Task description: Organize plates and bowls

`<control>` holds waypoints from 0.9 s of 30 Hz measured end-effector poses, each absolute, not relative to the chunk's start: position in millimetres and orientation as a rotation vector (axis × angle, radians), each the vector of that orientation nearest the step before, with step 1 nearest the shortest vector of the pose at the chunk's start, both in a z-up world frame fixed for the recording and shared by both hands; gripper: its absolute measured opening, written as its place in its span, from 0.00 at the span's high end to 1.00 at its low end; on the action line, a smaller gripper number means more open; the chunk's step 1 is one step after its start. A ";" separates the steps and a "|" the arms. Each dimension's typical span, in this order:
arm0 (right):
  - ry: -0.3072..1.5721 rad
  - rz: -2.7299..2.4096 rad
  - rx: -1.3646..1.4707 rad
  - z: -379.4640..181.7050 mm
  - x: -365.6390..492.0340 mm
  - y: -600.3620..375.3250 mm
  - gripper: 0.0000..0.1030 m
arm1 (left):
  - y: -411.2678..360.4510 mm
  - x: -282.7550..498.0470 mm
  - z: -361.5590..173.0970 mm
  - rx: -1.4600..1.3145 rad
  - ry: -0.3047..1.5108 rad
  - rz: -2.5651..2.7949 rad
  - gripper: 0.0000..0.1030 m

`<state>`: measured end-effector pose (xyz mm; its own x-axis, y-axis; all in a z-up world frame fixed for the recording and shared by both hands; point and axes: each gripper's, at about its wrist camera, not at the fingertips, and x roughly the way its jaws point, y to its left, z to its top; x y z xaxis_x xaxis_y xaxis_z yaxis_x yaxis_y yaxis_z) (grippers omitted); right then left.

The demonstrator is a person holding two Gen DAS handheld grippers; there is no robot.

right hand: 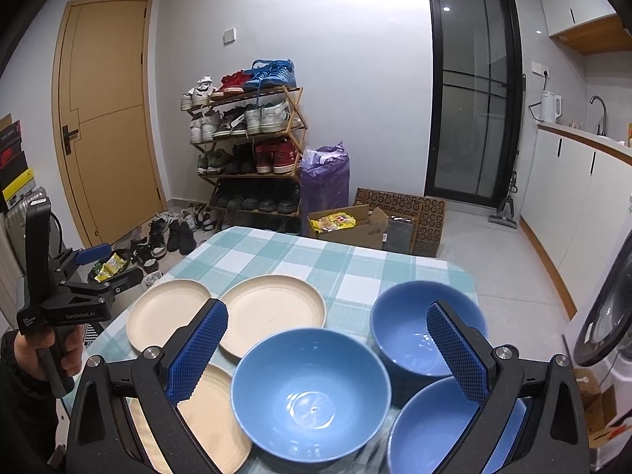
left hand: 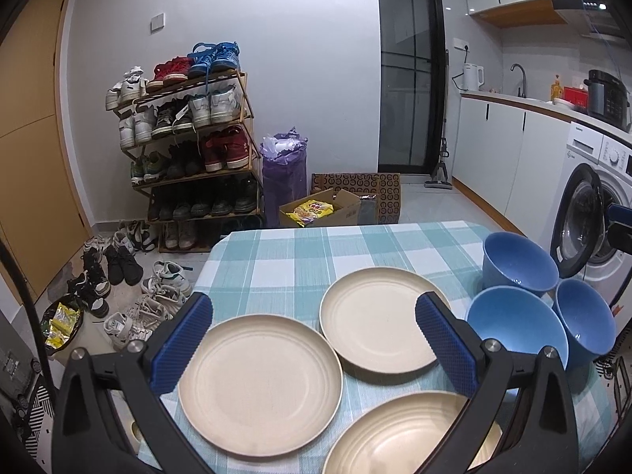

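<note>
Three cream plates lie on the checked tablecloth (left hand: 296, 252): one near left (left hand: 260, 383), one farther back (left hand: 379, 318), one at the bottom edge (left hand: 410, 434). To their right stand three blue bowls, a far one (left hand: 517, 260), a middle one (left hand: 513, 328) and a right one (left hand: 584, 316). My left gripper (left hand: 316, 312) hovers open above the plates, holding nothing. My right gripper (right hand: 328, 316) is open and empty above the bowls, with the nearest bowl (right hand: 312, 391) right below its fingers. The right wrist view also shows the left gripper (right hand: 114, 264) off the table's left side, held by a hand (right hand: 47, 355).
A shoe rack (left hand: 189, 150) stands against the far wall with several shoes (left hand: 118, 272) on the floor in front. Past the table's far edge sit a purple bag (left hand: 284, 173) and a cardboard box (left hand: 320, 209). A washing machine (left hand: 592, 205) stands to the right.
</note>
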<state>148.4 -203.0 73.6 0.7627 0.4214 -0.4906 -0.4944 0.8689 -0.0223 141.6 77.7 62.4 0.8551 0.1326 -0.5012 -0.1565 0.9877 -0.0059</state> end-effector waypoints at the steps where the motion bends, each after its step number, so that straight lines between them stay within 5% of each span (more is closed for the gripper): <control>1: 0.497 0.500 -0.152 75.6 151.5 -203.4 0.00 | 77.7 144.0 62.9 -0.048 0.523 0.153 0.00; 27: 0.667 0.550 -0.203 61.8 238.8 -151.2 0.00 | 89.3 205.4 53.2 -0.056 0.588 0.156 0.00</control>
